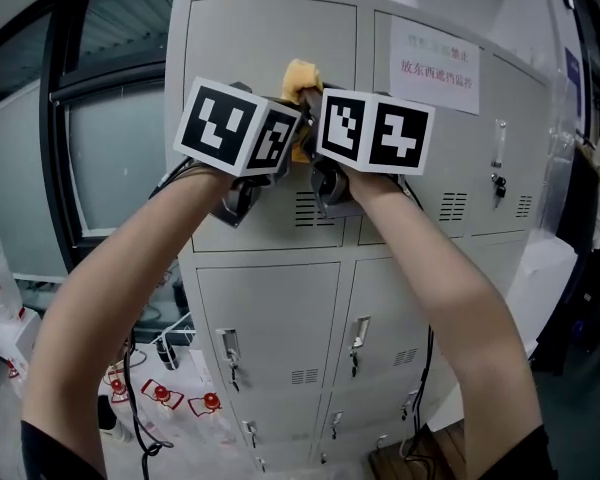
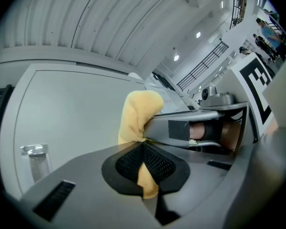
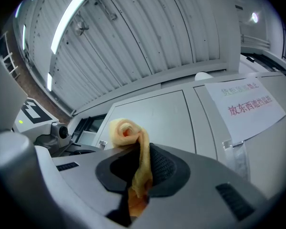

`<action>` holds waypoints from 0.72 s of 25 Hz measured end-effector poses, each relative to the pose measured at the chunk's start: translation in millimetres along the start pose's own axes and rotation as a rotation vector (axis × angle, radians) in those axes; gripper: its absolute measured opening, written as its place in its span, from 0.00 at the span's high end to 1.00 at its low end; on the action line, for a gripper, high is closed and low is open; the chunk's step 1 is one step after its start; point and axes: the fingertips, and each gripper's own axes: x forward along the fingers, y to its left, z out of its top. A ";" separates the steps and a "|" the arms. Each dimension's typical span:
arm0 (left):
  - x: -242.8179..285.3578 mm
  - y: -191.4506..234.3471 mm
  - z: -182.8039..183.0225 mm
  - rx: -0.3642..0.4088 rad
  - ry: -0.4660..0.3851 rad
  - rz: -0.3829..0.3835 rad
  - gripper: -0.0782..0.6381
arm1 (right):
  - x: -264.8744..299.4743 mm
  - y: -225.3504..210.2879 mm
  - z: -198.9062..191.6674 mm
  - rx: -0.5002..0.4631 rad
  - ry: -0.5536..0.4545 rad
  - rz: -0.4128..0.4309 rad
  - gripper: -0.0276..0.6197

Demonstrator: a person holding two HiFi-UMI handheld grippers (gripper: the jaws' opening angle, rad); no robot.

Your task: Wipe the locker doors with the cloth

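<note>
A yellow cloth [image 1: 300, 76] is bunched up against the top left door [image 1: 242, 38] of the grey locker cabinet. Both grippers meet at it, side by side. My left gripper [image 1: 285, 118] is shut on the cloth [image 2: 139, 116], which sticks up from between its jaws in the left gripper view. My right gripper [image 1: 310, 118] is shut on the same cloth [image 3: 131, 137], a rolled end showing above the jaws. The marker cubes [image 1: 235, 126] hide the jaws in the head view.
A paper notice [image 1: 435, 68] with red print hangs on the top right door. Lower doors have handles [image 1: 230, 353] and vents. Red-and-white items [image 1: 160, 393] and cables lie on the floor at left. A window [image 1: 110, 148] is left of the cabinet.
</note>
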 end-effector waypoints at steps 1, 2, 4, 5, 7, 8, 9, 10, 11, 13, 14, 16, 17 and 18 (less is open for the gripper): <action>5.4 -5.6 1.8 0.002 0.000 -0.007 0.86 | -3.4 -7.3 0.4 0.000 0.001 -0.008 0.85; 10.8 -11.1 3.5 0.005 0.000 -0.013 0.86 | -6.8 -14.4 0.7 -0.001 0.003 -0.015 0.85; 21.4 -21.6 6.3 0.011 0.000 -0.022 0.86 | -13.1 -28.0 0.6 -0.005 0.007 -0.028 0.85; 26.3 -26.4 7.3 0.013 -0.001 -0.025 0.86 | -16.0 -34.4 0.4 -0.007 0.009 -0.034 0.85; 35.4 -35.3 9.1 0.014 -0.002 -0.032 0.86 | -21.3 -45.9 -0.1 -0.011 0.014 -0.042 0.85; 39.5 -39.4 9.9 0.013 -0.003 -0.036 0.86 | -23.8 -51.0 -0.2 -0.015 0.017 -0.046 0.85; 43.1 -43.0 10.9 0.013 -0.004 -0.040 0.86 | -26.0 -55.6 -0.2 -0.018 0.019 -0.050 0.85; 46.3 -46.3 11.9 0.013 -0.005 -0.044 0.86 | -28.0 -59.6 0.0 -0.020 0.021 -0.053 0.85; 48.9 -49.0 12.7 0.013 -0.006 -0.047 0.86 | -29.7 -63.0 0.2 -0.023 0.023 -0.056 0.85; 52.7 -53.5 13.9 0.012 -0.006 -0.051 0.86 | -32.5 -68.1 0.4 -0.028 0.027 -0.059 0.85; 54.1 -55.2 14.4 0.012 -0.007 -0.052 0.86 | -33.5 -69.9 0.5 -0.030 0.029 -0.059 0.85; 55.8 -57.2 15.2 0.010 -0.009 -0.054 0.86 | -34.8 -72.2 0.8 -0.034 0.031 -0.058 0.85; 56.2 -57.7 15.4 0.009 -0.010 -0.054 0.86 | -35.1 -72.7 0.8 -0.035 0.032 -0.057 0.85; 56.2 -57.9 15.6 0.008 -0.011 -0.054 0.86 | -35.3 -72.8 0.8 -0.035 0.032 -0.057 0.85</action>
